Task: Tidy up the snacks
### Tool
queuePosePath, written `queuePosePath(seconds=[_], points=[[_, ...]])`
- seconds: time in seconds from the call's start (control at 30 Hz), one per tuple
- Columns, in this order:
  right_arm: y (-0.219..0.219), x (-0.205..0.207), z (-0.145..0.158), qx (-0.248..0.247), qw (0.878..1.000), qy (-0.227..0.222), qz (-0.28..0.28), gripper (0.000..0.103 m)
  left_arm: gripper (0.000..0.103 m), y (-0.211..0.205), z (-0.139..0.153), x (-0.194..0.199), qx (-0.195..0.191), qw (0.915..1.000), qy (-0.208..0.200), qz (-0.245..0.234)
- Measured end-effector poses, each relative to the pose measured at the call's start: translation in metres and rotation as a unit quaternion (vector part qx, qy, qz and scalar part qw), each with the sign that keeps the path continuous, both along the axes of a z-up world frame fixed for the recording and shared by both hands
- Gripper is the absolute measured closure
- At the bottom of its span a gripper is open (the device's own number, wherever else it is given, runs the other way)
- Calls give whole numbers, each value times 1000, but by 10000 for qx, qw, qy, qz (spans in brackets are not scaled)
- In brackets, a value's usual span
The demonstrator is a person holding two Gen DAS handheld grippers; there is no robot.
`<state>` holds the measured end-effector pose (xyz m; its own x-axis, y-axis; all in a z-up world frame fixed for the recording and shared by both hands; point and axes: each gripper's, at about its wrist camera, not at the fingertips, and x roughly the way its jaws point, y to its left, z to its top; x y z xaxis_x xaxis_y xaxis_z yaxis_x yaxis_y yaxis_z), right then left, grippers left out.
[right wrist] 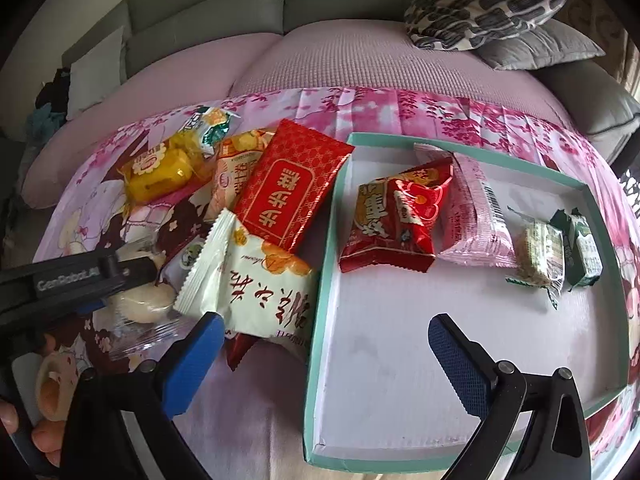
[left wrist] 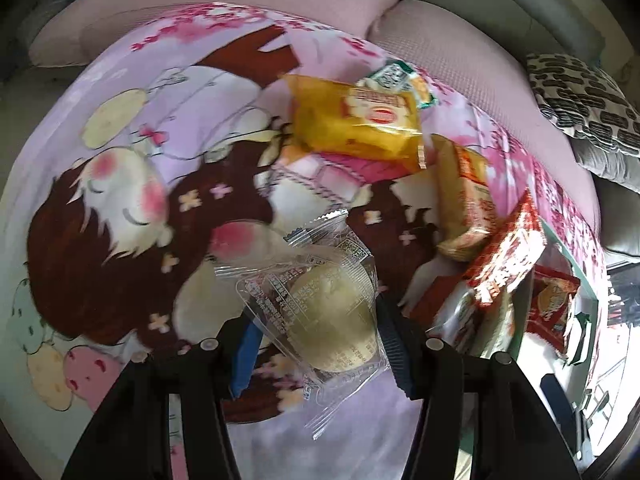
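Clear-wrapped bun (left wrist: 332, 320) is sitting clamped in the left gripper (left wrist: 320, 344), loose packets (right wrist: 288, 188) crowding beside the tray (right wrist: 320, 320), while the right gripper (right wrist: 324, 336) is hanging open over its rim.

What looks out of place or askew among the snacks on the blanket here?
The loose pile beside the teal-rimmed box is untidy: the white packet leans over the red packet, whose corner rests on the rim. The left tongs pinch a clear-wrapped pale bun. Nothing looks torn or spilled.
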<state>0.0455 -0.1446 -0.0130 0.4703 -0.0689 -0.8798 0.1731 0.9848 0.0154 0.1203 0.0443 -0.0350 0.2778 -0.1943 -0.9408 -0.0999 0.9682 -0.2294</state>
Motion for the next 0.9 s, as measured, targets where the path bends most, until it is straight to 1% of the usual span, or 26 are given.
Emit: queuePosePath(seconds=[0.2, 0.37, 0.43, 0.57, 0.6, 0.67, 0.73, 0.8, 0.83, 0.9], points=[[9, 2, 0, -76, 9998, -45, 201, 0, 46, 19, 3, -5, 89, 9998, 11, 169], [16, 4, 4, -174, 9983, -264, 489, 0, 46, 20, 3, -5, 56, 9998, 32, 163], [19, 6, 2, -217, 9973, -275, 640, 0, 46, 19, 2, -4, 39, 9999, 38, 153], [26, 7, 0, -528, 9939, -290, 923, 0, 46, 14, 3, -4, 17, 10000, 43, 22], [27, 7, 0, -604, 9930, -304, 968, 2, 46, 12, 2, -3, 3, 10000, 44, -16], [29, 8, -1, -724, 9912, -283, 1074, 8, 46, 10, 2, -4, -75, 9999, 62, -94], [30, 11, -5, -842, 9891, -165, 1195, 10, 46, 9, 3, -5, -150, 9998, 78, -131], [32, 15, -9, -882, 9871, -65, 1332, 13, 46, 7, 3, -5, -167, 9997, 76, -147], [33, 18, -11, -883, 9860, -38, 1411, 16, 46, 8, 3, -5, -178, 9997, 78, -146], [36, 23, -12, -904, 9837, -15, 1553, 17, 46, 9, 2, -4, -234, 9996, 101, -123]])
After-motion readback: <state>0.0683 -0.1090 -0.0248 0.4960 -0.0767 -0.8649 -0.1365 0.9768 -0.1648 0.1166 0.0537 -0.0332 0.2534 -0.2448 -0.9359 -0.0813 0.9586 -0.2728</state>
